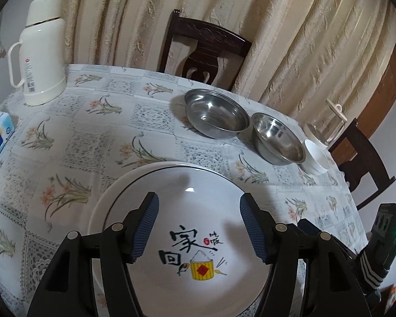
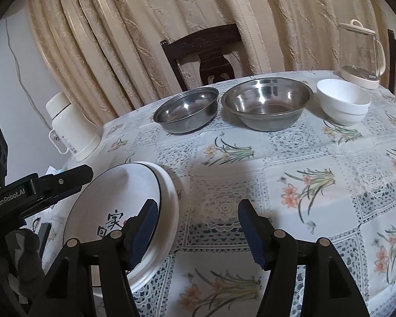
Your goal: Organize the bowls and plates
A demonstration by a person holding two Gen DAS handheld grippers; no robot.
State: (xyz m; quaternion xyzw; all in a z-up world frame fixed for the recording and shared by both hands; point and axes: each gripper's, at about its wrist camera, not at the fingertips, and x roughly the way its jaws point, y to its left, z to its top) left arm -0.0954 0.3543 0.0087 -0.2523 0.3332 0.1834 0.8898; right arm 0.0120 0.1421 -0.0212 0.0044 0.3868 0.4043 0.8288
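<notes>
Hovering, left claw (image 1: 199,227): my jaws stand wide over the plates, gripping nothing.
Right claw (image 2: 198,232): wide too, empty, low centre of its frame, above bare cloth just right of the plates.
Plates (image 1: 187,211): two stacked at the lower centre of the left view, the top one printed with black characters and a yellow pot.
Steel bowls: a shallow one (image 2: 186,112) and a larger one (image 2: 268,103) side by side, upper centre of the right view.
White bowls (image 2: 343,101): stacked, just right of the larger steel bowl.
Worktop (image 2: 316,163): floral cloth.
Flask (image 1: 43,50): upper left of the left view.
</notes>
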